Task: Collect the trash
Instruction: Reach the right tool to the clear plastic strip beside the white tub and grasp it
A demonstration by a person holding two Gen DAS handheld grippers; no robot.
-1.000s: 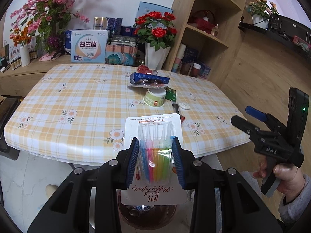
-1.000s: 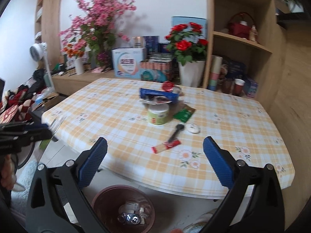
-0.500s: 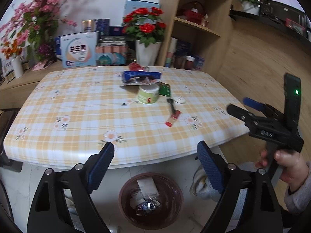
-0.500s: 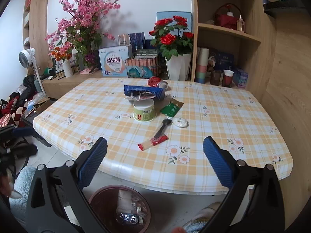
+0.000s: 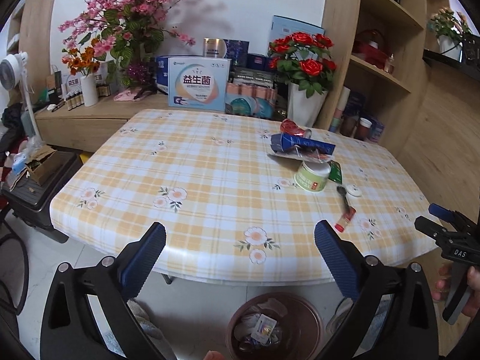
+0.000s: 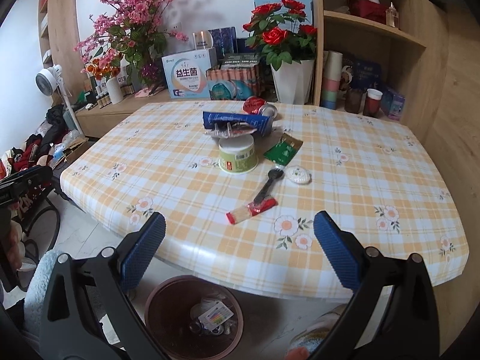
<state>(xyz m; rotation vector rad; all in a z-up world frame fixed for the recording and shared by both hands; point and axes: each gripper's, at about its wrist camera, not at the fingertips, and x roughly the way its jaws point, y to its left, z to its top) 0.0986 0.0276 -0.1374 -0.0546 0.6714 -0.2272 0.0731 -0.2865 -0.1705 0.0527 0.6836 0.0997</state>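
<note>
The right tool (image 6: 239,247) hangs with its fingers spread wide over the near edge of the desk (image 6: 345,180). Below it, a brown bin (image 6: 159,309) on the floor holds wrappers. A red stick packet (image 6: 250,207) lies just ahead, touching a black spoon (image 6: 268,183).

Since a second ago the left gripper (image 5: 240,249) has spread its jaws and let go of the colourful packet (image 6: 216,315), which now lies in the brown bin (image 6: 168,306) below the table edge.
</note>
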